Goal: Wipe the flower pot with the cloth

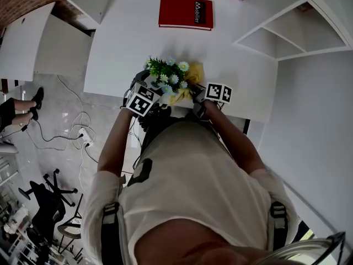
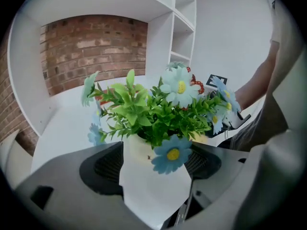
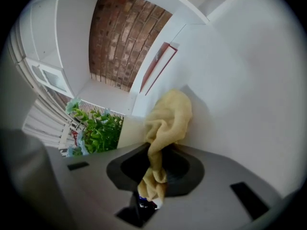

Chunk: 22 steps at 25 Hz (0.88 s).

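While the person is leaning over the near edge of the white table [image 1: 138,37], both hands are working close together just in front of the body. The left gripper [image 2: 153,176] is clamping the white flower pot [image 2: 151,195], its two jaws pressing on either side of the pot's body, so the pot is sitting deep between them. Green leaves and pale blue flowers [image 2: 163,104] are spilling out over the rim and partly covering the pot's top. I cannot tell whether its base is touching the table.

The right gripper [image 3: 152,178] is pinching a yellow cloth [image 3: 168,116]. The jaws are closing tight on its twisted lower end, while the loose upper part is bunching up against the white tabletop. From above, the cloth is lying just beside the flowers, on the person's right side. A red book [image 1: 186,12] is lying flat at the far end of the table, well apart from the pot.
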{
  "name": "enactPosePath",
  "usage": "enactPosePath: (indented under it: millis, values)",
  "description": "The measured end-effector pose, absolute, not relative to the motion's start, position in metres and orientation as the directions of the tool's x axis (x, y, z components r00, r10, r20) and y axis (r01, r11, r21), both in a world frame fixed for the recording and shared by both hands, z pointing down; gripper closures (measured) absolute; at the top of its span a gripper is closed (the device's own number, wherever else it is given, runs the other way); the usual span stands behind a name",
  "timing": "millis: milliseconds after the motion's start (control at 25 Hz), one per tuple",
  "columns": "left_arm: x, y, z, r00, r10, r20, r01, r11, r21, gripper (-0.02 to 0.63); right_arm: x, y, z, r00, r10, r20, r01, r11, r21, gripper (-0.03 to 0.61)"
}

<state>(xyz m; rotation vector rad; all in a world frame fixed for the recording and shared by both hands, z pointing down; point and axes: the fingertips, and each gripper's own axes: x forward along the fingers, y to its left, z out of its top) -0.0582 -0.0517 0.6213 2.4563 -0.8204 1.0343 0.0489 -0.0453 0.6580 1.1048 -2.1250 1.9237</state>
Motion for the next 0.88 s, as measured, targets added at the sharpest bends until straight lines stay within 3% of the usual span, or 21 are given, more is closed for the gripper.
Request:
enactPosePath:
  millis: [240,640,880]
  values:
    - [-0.043,-0.055,0.616,0.641,-0.312,0.701,-0.554,-0.821,0.141,0.244,0.052,-0.044,0.654,-0.744,-0.501,0.442,-0.467,-0.083,-0.881,0.506]
    - [-0.031,-0.048,0.625,0.607,-0.425,0.672,-0.668,-0.730,0.141,0.244,0.051,-0.044,0.603,-0.804,-0.543,0.245,-0.272,-0.031,-0.962,0.515]
    - [-0.026,-0.045,0.629,0.564,-0.464,0.684,-0.707,-0.699,0.109,0.244,0.051,-0.052,0.588,-0.815,-0.534,0.227,-0.294,0.042,-0.955,0.515]
